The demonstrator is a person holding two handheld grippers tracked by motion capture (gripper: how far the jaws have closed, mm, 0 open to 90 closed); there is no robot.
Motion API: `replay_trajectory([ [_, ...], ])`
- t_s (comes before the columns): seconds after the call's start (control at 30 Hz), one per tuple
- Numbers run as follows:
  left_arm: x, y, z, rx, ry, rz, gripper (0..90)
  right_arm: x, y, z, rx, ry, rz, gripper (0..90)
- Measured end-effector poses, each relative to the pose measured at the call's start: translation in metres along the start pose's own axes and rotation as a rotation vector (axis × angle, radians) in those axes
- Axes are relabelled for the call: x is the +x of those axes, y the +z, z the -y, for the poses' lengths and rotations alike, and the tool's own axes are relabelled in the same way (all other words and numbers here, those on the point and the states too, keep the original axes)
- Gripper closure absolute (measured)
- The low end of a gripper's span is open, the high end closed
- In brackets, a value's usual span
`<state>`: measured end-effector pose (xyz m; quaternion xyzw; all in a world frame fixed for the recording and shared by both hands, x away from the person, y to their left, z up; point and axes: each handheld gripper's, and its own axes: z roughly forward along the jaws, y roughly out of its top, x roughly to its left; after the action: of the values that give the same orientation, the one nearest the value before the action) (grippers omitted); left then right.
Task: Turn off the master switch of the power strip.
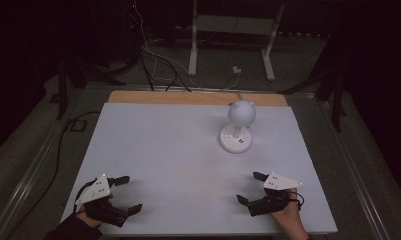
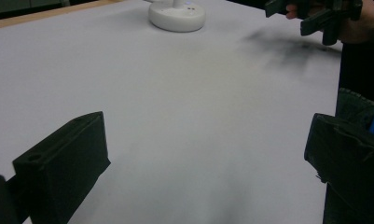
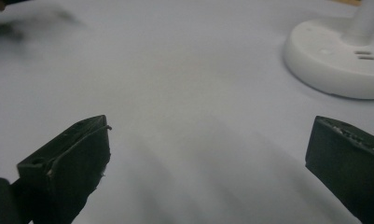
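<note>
Two grippers rest at the near edge of the white table (image 1: 153, 150): the left gripper (image 1: 128, 194) and the right gripper (image 1: 251, 188), both with jaws wide apart, holding nothing. Farther off, right of centre, stands one white lamp (image 1: 238, 127).

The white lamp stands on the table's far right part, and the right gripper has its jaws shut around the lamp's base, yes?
Not quite. The white lamp does stand on the far right part of the table, but the right gripper holds nothing: its jaws stand wide open, well short of the base. The right gripper view shows bare table between them, the base beyond.
</note>
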<state>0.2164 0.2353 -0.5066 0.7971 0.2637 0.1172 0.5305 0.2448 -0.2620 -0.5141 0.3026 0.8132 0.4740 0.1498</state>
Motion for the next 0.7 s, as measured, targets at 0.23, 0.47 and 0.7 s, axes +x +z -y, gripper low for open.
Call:
replay_trajectory([
  [0.23, -0.0010, 0.0011, -0.0003, 0.007, 0.008, 0.005, 0.1, 0.0026, 0.0016, 0.0006, 0.026, -0.026, -0.015, 0.0],
  [0.47, -0.0014, 0.0015, -0.0004, 0.006, 0.005, 0.018, 0.1, 0.0006, -0.0038, 0.0024, 0.028, -0.024, -0.001, 0.0],
  [0.7, -0.0012, 0.0015, -0.0004, 0.004, 0.004, 0.016, 0.1, 0.0024, -0.0022, 0.0029, 0.052, -0.057, 0.002, 0.0],
])
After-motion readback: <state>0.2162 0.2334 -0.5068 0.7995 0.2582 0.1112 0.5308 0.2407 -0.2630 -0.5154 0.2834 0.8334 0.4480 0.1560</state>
